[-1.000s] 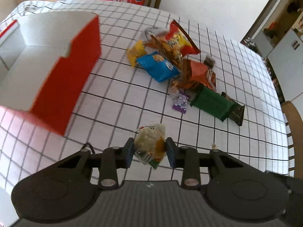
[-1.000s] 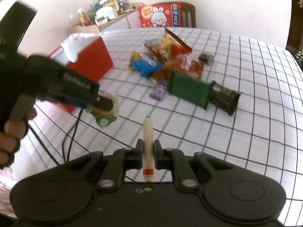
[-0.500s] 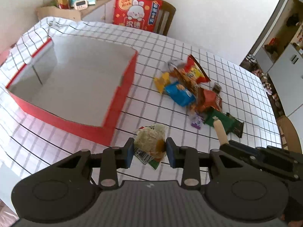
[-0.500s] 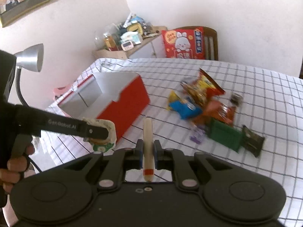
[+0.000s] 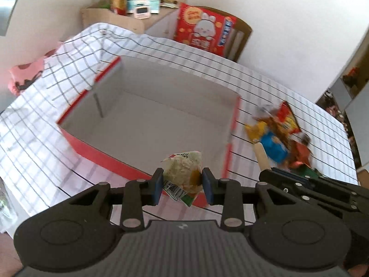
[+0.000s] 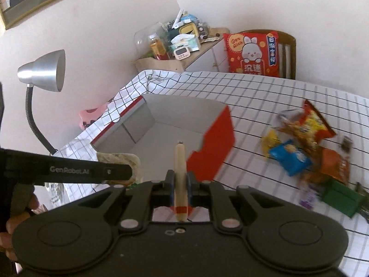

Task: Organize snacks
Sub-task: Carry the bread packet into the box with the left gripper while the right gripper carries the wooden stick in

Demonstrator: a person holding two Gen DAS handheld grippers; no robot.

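My left gripper (image 5: pixel 182 184) is shut on a pale wrapped snack (image 5: pixel 183 173) with a green and white wrapper, held over the near wall of the open red box (image 5: pixel 106 159). The box's grey inside holds nothing. My right gripper (image 6: pixel 180 185) is shut on a thin beige snack stick (image 6: pixel 180 161) with a red band, pointing at the same red box (image 6: pixel 214 147). The stick (image 5: pixel 261 155) and right gripper (image 5: pixel 311 187) show at the right of the left wrist view. The left gripper (image 6: pixel 120 173) with its snack (image 6: pixel 115 158) shows at the left of the right wrist view.
A pile of snack bags (image 6: pixel 306 143) lies on the checked tablecloth (image 6: pixel 265 97) right of the box. A silver lamp (image 6: pixel 43 71) stands at the left. A chair with a red rabbit cushion (image 6: pixel 251 53) and a cluttered side shelf (image 6: pixel 177 41) are beyond the table.
Both grippers rose and swung left from the snack pile toward the red box, each keeping its snack. The box now lies straight ahead and its inside is in view.
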